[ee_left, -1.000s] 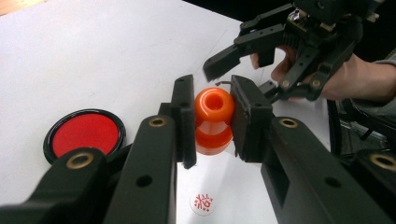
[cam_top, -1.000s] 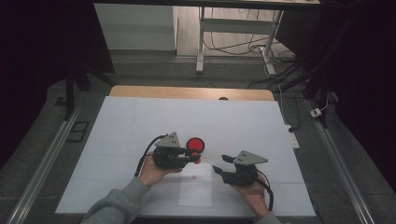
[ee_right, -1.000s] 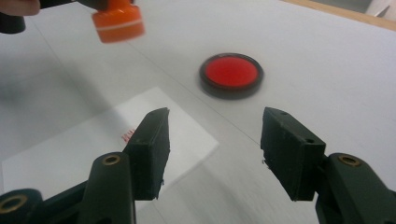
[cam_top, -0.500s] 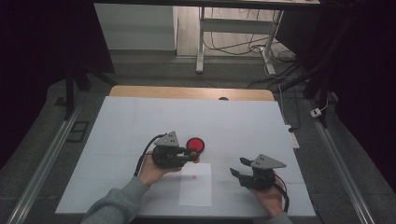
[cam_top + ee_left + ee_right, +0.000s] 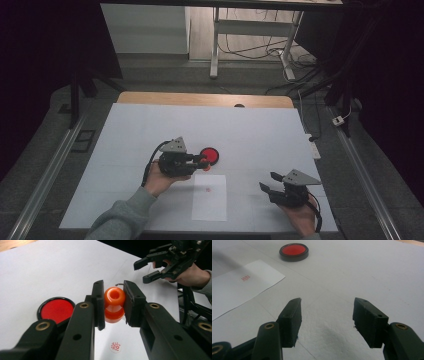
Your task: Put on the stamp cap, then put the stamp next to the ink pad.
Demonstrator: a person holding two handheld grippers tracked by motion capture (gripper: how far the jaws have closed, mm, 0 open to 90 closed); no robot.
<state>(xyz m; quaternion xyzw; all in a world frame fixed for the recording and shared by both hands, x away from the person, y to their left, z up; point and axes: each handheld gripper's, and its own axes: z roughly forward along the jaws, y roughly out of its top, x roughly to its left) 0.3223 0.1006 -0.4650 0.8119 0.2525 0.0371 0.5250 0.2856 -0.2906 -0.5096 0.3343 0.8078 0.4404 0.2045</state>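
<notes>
Paper lies nearest the person's edge of the white table, a small sheet at about six o'clock from the table's centre, bearing a small red stamped mark on its upper part. At roughly four o'clock from the centre, well apart from the sheet, the right gripper is held low over bare tabletop; its jaws are released and spread wide with nothing between them, as the right gripper view confirms, the sheet and the mark lying off at ten o'clock in that view.

Farther in, just beyond the top edge of the sheet, the left gripper points toward three o'clock. Its jaws are clenched on an orange stamp, a waisted plastic piece gripped at its sides in the left gripper view, lifted off the table above the sheet, with the red mark below it at six o'clock. In the high view the stamp is a small orange spot at the jaw tips.

Just beside those tips, at one o'clock, sits a round red ink pad in a black rim, flat on the table. The wooden table edge lies at twelve o'clock, farthest off.
</notes>
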